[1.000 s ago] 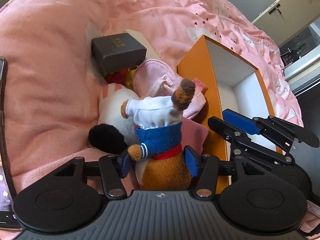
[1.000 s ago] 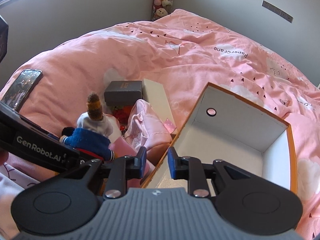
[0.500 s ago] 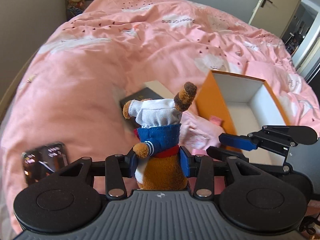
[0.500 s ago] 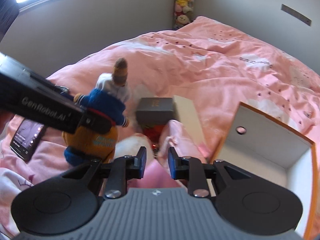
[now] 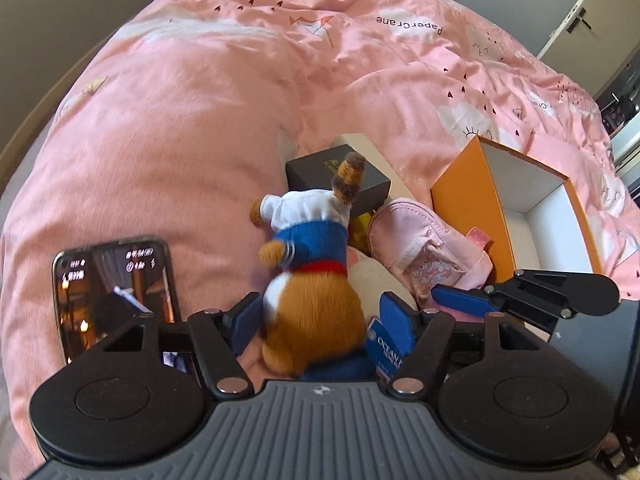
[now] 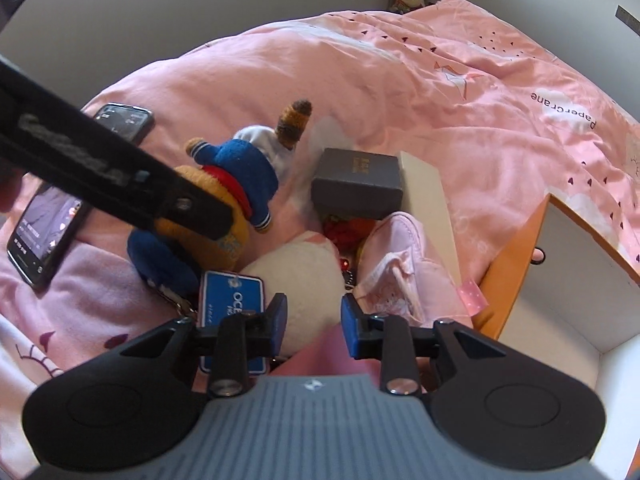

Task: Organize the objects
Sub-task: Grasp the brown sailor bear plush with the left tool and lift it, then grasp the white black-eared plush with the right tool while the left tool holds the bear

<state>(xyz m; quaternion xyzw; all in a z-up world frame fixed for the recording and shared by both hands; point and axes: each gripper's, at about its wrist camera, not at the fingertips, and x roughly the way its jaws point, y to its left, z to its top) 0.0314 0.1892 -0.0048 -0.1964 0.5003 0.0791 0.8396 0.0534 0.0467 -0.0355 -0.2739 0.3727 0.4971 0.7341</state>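
Note:
A brown plush toy (image 5: 312,280) in a blue sweater and white top hangs blurred between the pads of my left gripper (image 5: 318,320). The jaws are opening and a gap shows on each side of its body. In the right wrist view the same toy (image 6: 240,172) is by the phone, under the left gripper's black arm. My right gripper (image 6: 314,322) hovers over a white round plush (image 6: 304,276); its jaws are opening with nothing gripped. The orange box (image 5: 468,204), white inside, lies open at the right (image 6: 512,264).
A dark grey box (image 6: 358,184) sits on a cream box (image 6: 428,196), with a pink pouch (image 6: 404,256) and red items beside them. A phone (image 5: 116,292) lies on the pink duvet at the left. A blue tag (image 6: 232,304) trails from the toy.
My left gripper carried the plush toy up and left, away from the orange box, and its jaws have now spread off the toy. The right gripper swung left over the pile and parted slightly.

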